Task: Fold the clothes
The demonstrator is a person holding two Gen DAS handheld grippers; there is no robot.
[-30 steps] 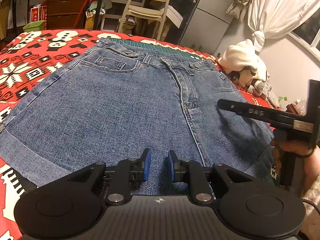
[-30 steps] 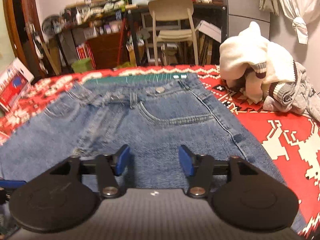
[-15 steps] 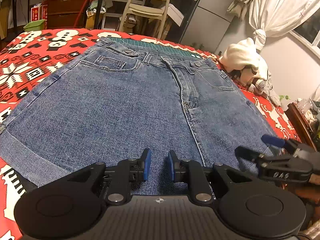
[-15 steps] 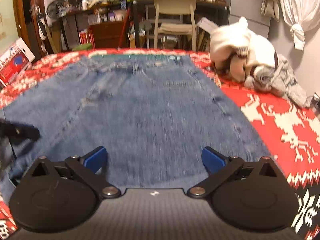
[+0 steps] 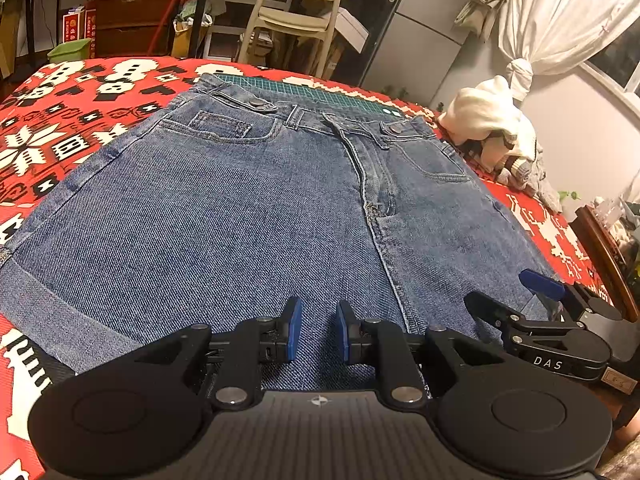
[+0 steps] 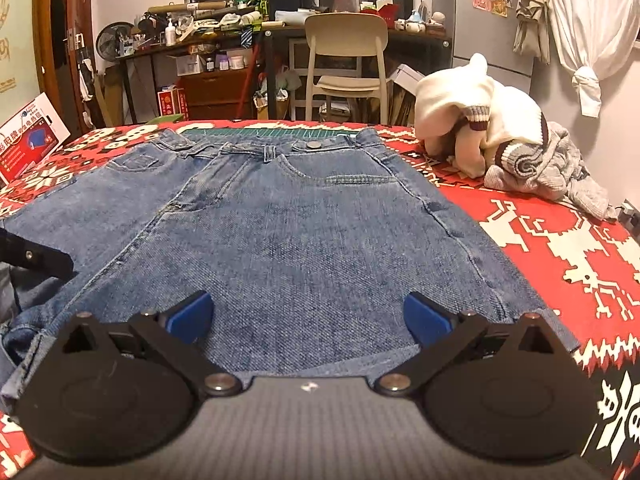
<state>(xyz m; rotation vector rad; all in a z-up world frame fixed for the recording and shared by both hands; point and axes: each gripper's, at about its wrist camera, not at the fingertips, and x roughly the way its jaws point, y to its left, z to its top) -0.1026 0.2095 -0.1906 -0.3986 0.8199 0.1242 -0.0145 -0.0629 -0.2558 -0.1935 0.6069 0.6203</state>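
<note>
The black left gripper with blue pads (image 5: 316, 334) has its jaws a narrow gap apart over the near hem of the blue denim shorts (image 5: 248, 216), apparently gripping nothing. The shorts lie flat on the red patterned blanket (image 5: 60, 136), waistband far, long axis crosswise. The black right gripper (image 6: 308, 316) gapes wide at the right hem; both should pinch their hem corners evenly before lifting.

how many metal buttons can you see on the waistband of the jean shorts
2: one metal button on the waistband's left part, another right of the fly. The jean shorts lie flat; others may be hidden.
</note>
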